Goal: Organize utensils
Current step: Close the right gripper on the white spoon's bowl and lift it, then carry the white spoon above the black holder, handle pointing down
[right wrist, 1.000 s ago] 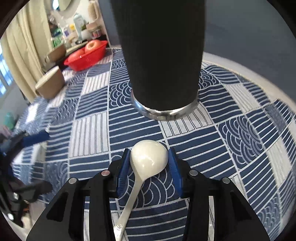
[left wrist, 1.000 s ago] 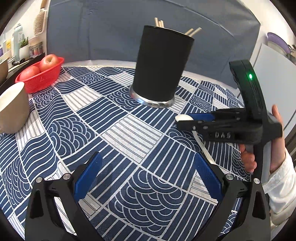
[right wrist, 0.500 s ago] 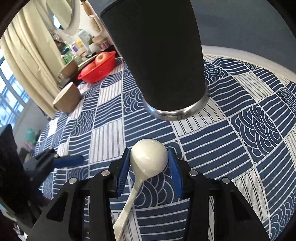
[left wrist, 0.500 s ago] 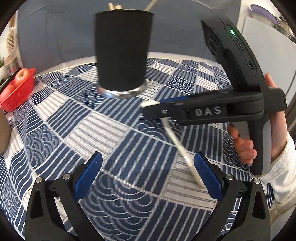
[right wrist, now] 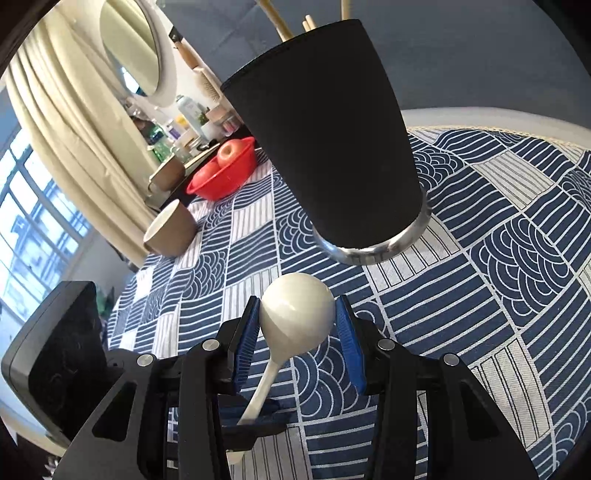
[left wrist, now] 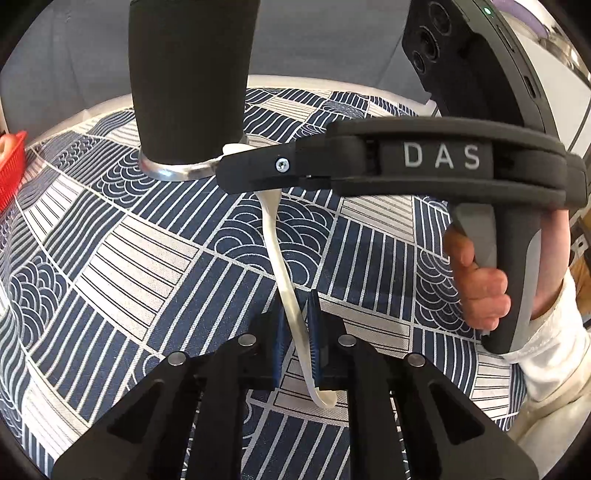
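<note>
A white spoon [right wrist: 295, 314] hangs above the patterned tablecloth [right wrist: 517, 258]. My right gripper [right wrist: 297, 301] is shut on its bowl. The curved handle of the spoon [left wrist: 275, 236] runs back and down into my left gripper [left wrist: 297, 317], whose jaws are closing, with the blue pads against both sides of the handle near its end. From the right wrist view the left gripper [right wrist: 251, 417] shows low, on the handle. A black utensil holder [right wrist: 332, 136] with wooden sticks [right wrist: 275, 18] stands just beyond the spoon. That holder [left wrist: 188, 85] rises behind the right gripper's finger.
A red basket [right wrist: 225, 177] with apples and a brown bowl [right wrist: 170, 232] sit at the table's far left. Behind them are a shelf of bottles, a curtain and a window. A hand [left wrist: 476, 288] in a white sleeve grips the right tool's handle.
My left gripper has moved in under the spoon handle and its jaws have gone from wide open to closed on it. The right gripper has tilted, still holding the bowl.
</note>
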The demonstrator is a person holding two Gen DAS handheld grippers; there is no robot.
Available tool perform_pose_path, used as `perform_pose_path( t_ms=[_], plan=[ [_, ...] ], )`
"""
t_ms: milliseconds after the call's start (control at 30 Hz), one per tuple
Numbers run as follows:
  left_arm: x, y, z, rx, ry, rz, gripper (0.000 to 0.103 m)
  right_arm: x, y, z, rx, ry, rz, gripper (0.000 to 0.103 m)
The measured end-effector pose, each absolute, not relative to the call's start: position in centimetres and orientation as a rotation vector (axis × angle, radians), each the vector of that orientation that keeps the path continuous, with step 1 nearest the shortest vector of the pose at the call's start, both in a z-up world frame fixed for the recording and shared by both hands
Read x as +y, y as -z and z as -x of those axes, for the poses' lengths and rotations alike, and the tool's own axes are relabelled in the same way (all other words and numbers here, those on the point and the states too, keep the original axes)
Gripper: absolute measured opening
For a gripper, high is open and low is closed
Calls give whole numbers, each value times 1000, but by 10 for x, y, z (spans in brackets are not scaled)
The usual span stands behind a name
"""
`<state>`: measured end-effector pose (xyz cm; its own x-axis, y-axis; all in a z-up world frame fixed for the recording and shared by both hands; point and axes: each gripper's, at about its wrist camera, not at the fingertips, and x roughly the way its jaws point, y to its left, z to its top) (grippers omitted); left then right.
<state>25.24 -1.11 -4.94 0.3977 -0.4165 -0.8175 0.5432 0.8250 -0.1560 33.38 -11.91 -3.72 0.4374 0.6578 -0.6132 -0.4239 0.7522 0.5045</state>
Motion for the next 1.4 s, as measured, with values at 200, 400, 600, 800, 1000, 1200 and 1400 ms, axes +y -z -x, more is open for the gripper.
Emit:
perform_pose_path(
  t_ms=[200, 400, 600, 800, 1000, 1200, 1400],
  plan=[
    [-20, 47, -254, 1001, 588, -179, 11, -128, 34, -334, 881, -689, -319, 39],
    [-25, 33, -252, 987, 588, -197, 11, -137, 24, -330, 857, -699, -346, 39],
    [-29, 12, -251, 954, 610, -214, 11, -145, 4, -325, 823, -706, -350, 39],
    [-34, -15, -255, 915, 633, -227, 10, -158, -30, -321, 762, -704, -339, 39],
    [-38, -38, -263, 874, 637, -249, 10, -162, -64, -323, 713, -702, -318, 39],
    [-38, -68, -267, 820, 635, -258, 9, -165, -99, -324, 642, -708, -286, 39],
    [-35, -93, -279, 752, 635, -268, 8, -167, -131, -330, 574, -722, -268, 39]
  ],
)
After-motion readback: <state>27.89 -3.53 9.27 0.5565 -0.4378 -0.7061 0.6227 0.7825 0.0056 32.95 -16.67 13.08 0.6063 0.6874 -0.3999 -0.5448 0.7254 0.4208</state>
